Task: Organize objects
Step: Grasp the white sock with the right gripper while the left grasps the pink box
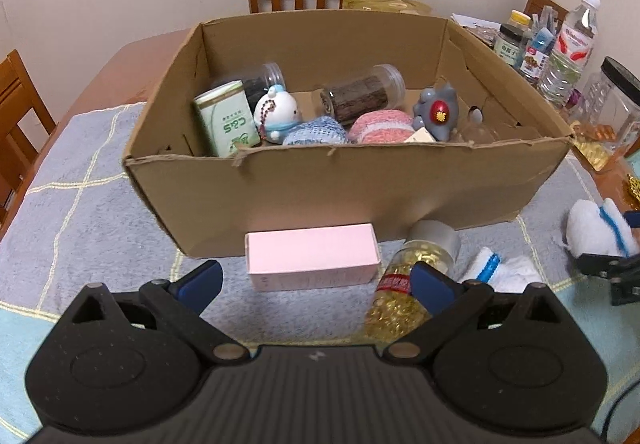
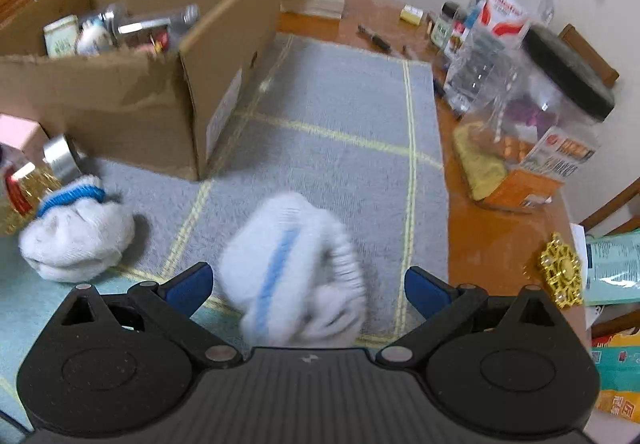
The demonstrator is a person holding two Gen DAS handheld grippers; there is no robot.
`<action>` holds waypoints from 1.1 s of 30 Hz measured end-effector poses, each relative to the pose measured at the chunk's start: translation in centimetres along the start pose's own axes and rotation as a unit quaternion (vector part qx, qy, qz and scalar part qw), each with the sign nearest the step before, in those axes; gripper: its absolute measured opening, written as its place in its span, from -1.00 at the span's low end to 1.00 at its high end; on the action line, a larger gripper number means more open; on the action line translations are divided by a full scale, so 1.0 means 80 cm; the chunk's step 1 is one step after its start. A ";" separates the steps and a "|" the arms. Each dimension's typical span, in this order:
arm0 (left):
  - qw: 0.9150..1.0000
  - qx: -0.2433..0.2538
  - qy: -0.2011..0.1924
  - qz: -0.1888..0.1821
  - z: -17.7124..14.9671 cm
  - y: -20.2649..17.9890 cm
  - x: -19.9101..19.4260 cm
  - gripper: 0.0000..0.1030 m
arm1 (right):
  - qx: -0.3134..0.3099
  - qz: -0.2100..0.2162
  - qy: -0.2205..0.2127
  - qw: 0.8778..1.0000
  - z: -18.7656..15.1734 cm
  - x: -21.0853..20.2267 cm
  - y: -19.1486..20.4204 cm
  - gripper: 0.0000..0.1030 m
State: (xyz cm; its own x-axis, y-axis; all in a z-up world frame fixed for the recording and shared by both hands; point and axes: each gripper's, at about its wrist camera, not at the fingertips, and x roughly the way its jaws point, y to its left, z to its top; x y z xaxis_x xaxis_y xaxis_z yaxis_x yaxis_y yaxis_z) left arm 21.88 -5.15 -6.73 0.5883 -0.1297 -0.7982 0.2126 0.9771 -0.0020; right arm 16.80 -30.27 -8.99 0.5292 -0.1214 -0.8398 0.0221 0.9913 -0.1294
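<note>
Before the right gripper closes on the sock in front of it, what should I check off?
1. Right gripper open: ok.
2. Rolled sock between its fingers: ok, though blurred.
3. Fingers touching the sock: cannot tell.
4. Left gripper open, holding nothing: ok.
5. Room in the cardboard box: ok, bare floor shows at its right end.
6. Pink box, gold bottle and second sock outside the box: not ok.

Soft, even indoor light, moderately dim, casts only faint shadows at the foot of the cardboard box (image 1: 348,187). Fisheye bending curves everything far from the box, with dark vignetted corners. In the right wrist view the white sock (image 2: 296,268) smears with motion blur.
</note>
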 end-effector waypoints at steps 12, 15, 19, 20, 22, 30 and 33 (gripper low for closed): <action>0.999 -0.040 -0.003 0.026 0.008 0.000 0.023 0.95 | -0.010 0.004 0.002 1.000 -0.007 0.024 -0.001 1.00; 0.998 -0.054 0.001 0.037 0.011 0.003 0.032 0.95 | -0.009 0.002 -0.003 1.000 -0.007 0.029 0.002 1.00; 0.997 -0.056 0.021 0.044 0.011 0.008 0.048 0.95 | 0.009 0.010 -0.005 1.000 -0.007 0.033 -0.003 1.00; 0.997 -0.053 0.022 0.049 0.010 0.009 0.050 0.95 | 0.015 0.015 -0.004 1.000 -0.007 0.033 -0.006 1.00; 0.997 -0.046 0.025 0.063 0.007 0.013 0.051 0.95 | 0.030 0.024 0.003 0.999 -0.007 0.035 -0.012 1.00; 0.996 -0.040 0.035 0.069 -0.004 0.037 0.053 0.95 | 0.037 0.050 0.000 0.998 -0.012 0.037 -0.018 1.00; 0.997 -0.043 0.035 0.056 -0.006 0.038 0.054 0.94 | 0.031 0.052 -0.014 0.998 -0.015 0.037 -0.021 1.00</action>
State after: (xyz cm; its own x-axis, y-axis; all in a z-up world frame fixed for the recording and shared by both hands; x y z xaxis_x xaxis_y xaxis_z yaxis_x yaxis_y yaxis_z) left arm 24.67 -2.68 -10.45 0.5486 -0.0098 -0.8360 0.0792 0.9960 0.0403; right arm 17.28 -32.40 -11.89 0.5543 -0.0165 -0.8322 0.0177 0.9998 -0.0080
